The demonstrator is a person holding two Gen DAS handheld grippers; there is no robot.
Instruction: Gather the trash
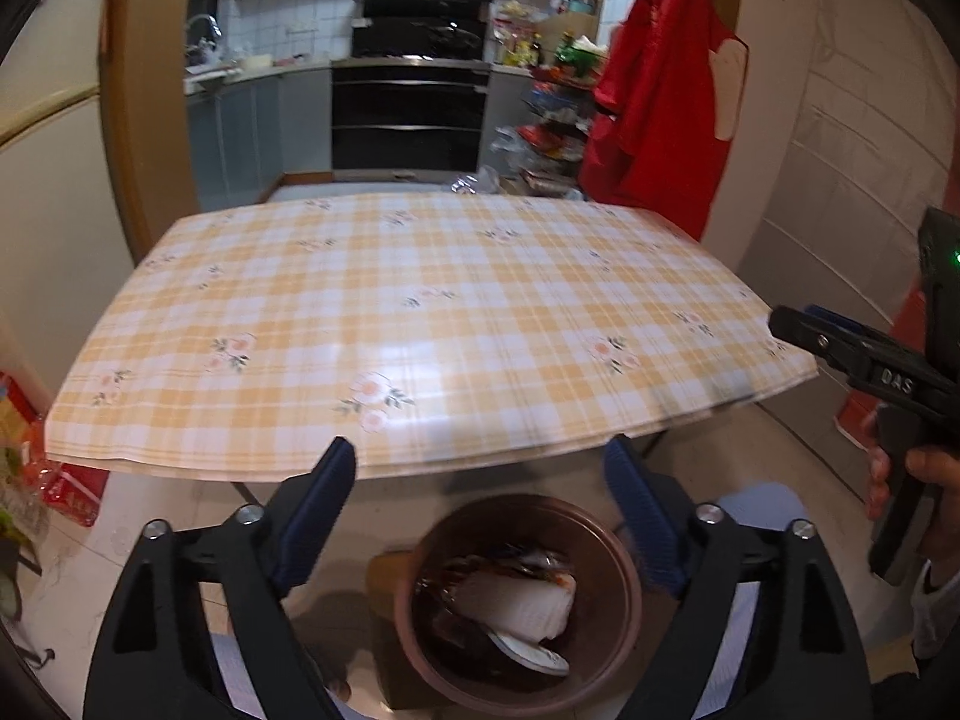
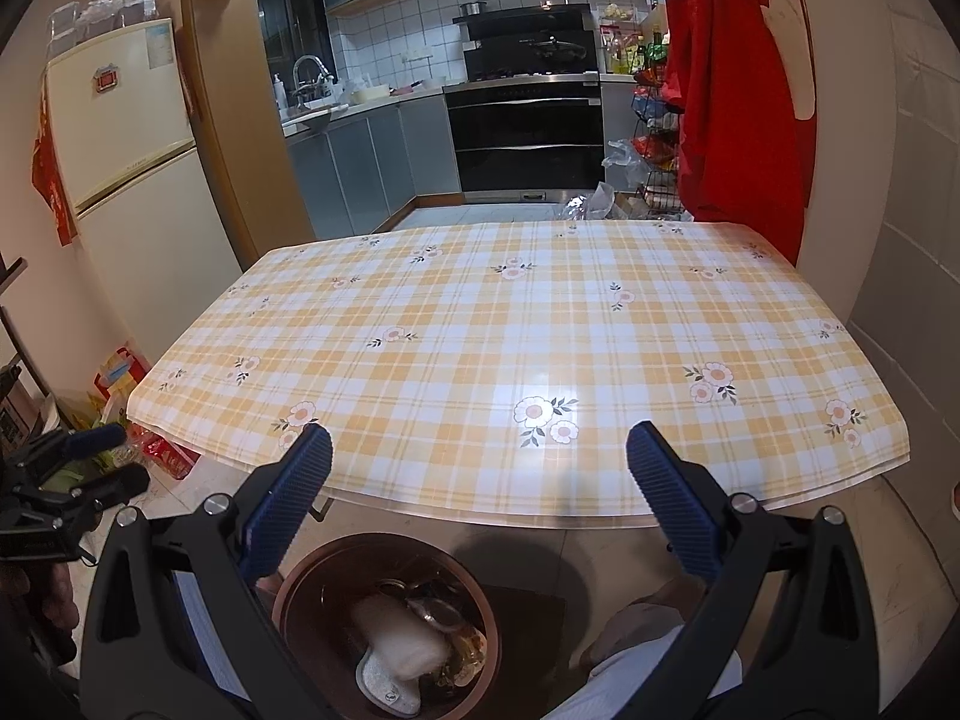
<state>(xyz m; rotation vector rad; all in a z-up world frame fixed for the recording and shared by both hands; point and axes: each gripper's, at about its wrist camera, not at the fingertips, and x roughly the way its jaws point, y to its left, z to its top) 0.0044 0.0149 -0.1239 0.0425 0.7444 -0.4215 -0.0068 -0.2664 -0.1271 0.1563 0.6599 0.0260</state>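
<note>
A round brown trash bin (image 1: 627,576) (image 2: 291,600) stands on the floor below the near edge of the table (image 1: 420,300) (image 2: 510,330). Inside it lie a crumpled white paper wad (image 1: 516,603) (image 2: 402,636), a flat white piece (image 1: 531,654) and some darker scraps. My left gripper (image 1: 480,456) hangs over the bin, open, with nothing between its blue pads (image 1: 318,504). Beside it, my right gripper (image 2: 480,438) is also above the bin's side, open and empty. In the left wrist view, a hand (image 1: 924,468) holds the right gripper at the right edge.
The table wears a yellow checked cloth with flowers and has nothing on it. A red garment (image 2: 738,90) hangs at the far right corner. A fridge (image 2: 120,120) stands left, with red packets (image 2: 162,450) on the floor. The kitchen with its oven (image 2: 528,132) lies behind.
</note>
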